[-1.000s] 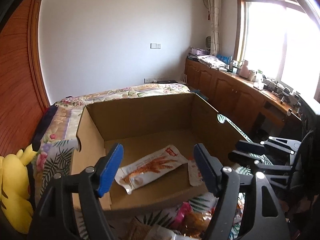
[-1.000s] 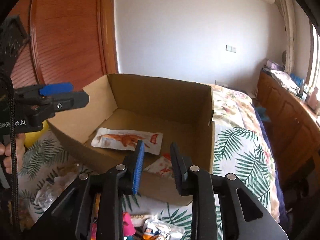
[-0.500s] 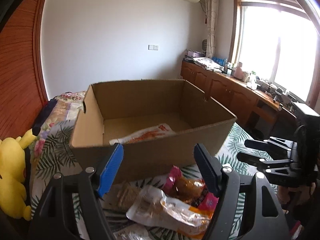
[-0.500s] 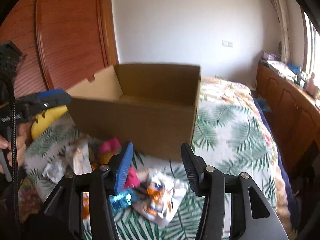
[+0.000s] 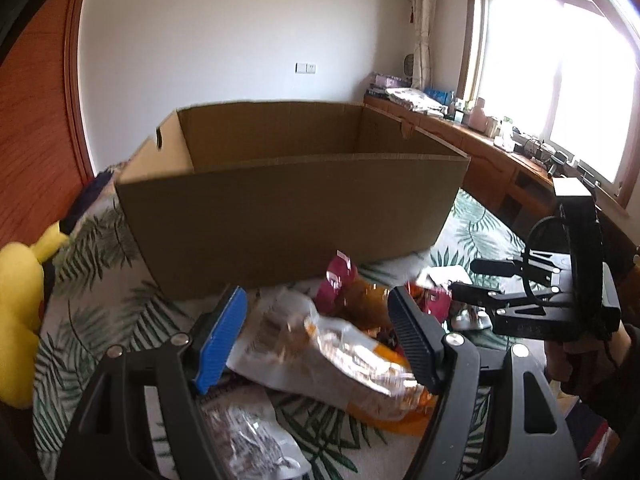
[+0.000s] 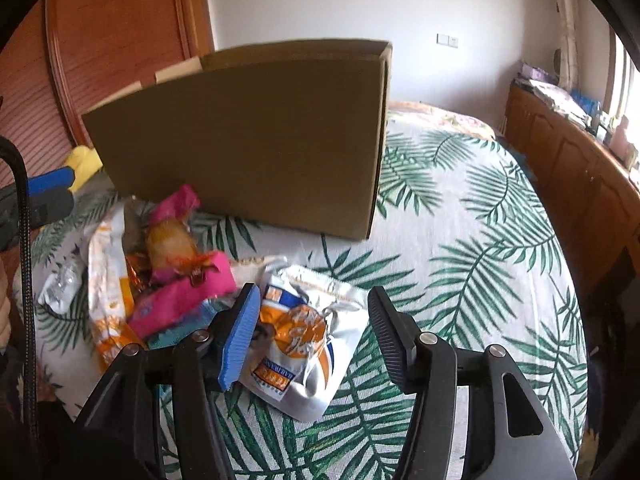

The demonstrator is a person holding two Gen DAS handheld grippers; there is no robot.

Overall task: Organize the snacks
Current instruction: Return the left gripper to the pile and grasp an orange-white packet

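An open cardboard box (image 5: pixel 292 208) stands on the bed; it also shows in the right wrist view (image 6: pixel 248 136). A pile of snack packets lies in front of it. My left gripper (image 5: pixel 320 340) is open, low over a white and orange bag (image 5: pixel 332 356). My right gripper (image 6: pixel 310 332) is open, low over a white, orange and blue packet (image 6: pixel 308 332). Pink packets (image 6: pixel 188 292) and a round golden snack (image 6: pixel 170 244) lie to its left. The right gripper also shows in the left wrist view (image 5: pixel 476 280).
The bed has a palm-leaf cover (image 6: pixel 460 240). A yellow plush toy (image 5: pixel 16 304) lies at the left. A wooden wardrobe (image 6: pixel 112 40) stands behind the box. A wooden counter (image 5: pixel 500 160) with clutter runs under the window at the right.
Both grippers have dropped from above the box to the snack pile in front of it. The right gripper has opened wider. The box's inside is now out of sight.
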